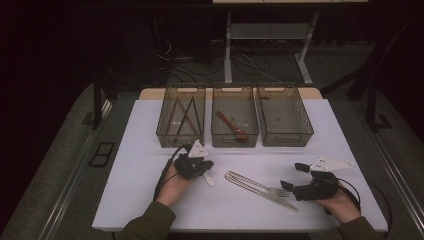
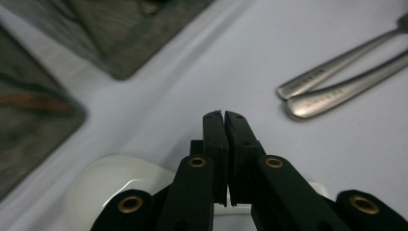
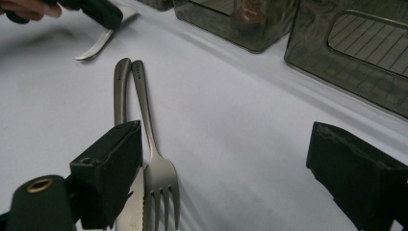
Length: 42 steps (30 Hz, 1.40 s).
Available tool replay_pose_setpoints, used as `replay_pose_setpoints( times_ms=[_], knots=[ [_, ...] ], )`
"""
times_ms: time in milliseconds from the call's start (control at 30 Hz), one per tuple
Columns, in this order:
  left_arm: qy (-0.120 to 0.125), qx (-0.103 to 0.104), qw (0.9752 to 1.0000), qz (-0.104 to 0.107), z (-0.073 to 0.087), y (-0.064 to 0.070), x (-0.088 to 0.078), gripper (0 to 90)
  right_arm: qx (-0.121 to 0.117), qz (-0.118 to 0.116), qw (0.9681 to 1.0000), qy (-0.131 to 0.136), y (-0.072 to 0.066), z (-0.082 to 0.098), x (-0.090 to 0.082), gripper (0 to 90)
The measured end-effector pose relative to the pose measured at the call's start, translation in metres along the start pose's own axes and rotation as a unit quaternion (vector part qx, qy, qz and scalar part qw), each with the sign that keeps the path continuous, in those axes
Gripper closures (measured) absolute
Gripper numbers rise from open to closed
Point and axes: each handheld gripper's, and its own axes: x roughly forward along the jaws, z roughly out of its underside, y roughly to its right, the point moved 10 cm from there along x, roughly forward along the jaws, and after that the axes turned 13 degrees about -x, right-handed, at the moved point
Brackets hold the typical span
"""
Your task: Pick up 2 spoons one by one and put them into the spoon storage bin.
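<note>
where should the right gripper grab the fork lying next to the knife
Probably the fork by its slim neck just behind the tines, coming straight down from above. It lies flat on the table, tight against the knife on one side, so one open jaw of the right gripper must slip between them.

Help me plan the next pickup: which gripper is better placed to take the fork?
Right. The right gripper is open with the fork beside its jaws; the left gripper is shut on a white spoon, farther off.
</note>
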Motion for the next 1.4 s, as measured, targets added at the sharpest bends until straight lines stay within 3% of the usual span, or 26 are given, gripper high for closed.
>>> replay_pose_setpoints(
  times_ms=[167, 300, 467, 633, 767, 1200, 1400],
  knots=[
    [0.002, -0.014, 0.9998, -0.017, -0.005, -0.017, 0.0, 88.8, 0.0, 0.002, 1.0, -0.001, 0.001, 0.0, 0.0, 12.8],
    [-0.005, -0.023, 0.9993, -0.03, -0.006, -0.024, 0.0, 88.9, -0.002, 0.003, 1.0, -0.001, 0.001, 0.0, 0.0, 12.8],
    [0.007, -0.031, 0.9989, -0.034, -0.008, -0.032, -0.009, 88.9, -0.002, 0.003, 1.0, -0.002, 0.001, 0.001, 0.0, 12.8],
    [-0.024, -0.012, 0.9992, -0.03, -0.008, -0.025, 0.009, 89.1, -0.005, 0.005, 1.0, -0.004, 0.001, 0.001, 0.001, 12.8],
    [-0.042, 0.003, 0.9987, -0.029, -0.004, -0.02, 0.014, 89.1, -0.005, 0.005, 1.0, -0.002, 0.002, 0.0, 0.0, 12.8],
    [-0.066, -0.003, 0.9965, -0.051, 0.012, -0.034, -0.001, 89.1, -0.004, 0.006, 1.0, -0.005, 0.002, 0.001, 0.0, 12.8],
    [-0.072, -0.018, 0.9963, -0.043, 0.025, -0.039, -0.017, 89.1, -0.004, 0.006, 1.0, -0.005, 0.002, 0.002, 0.0, 12.8]
  ],
)
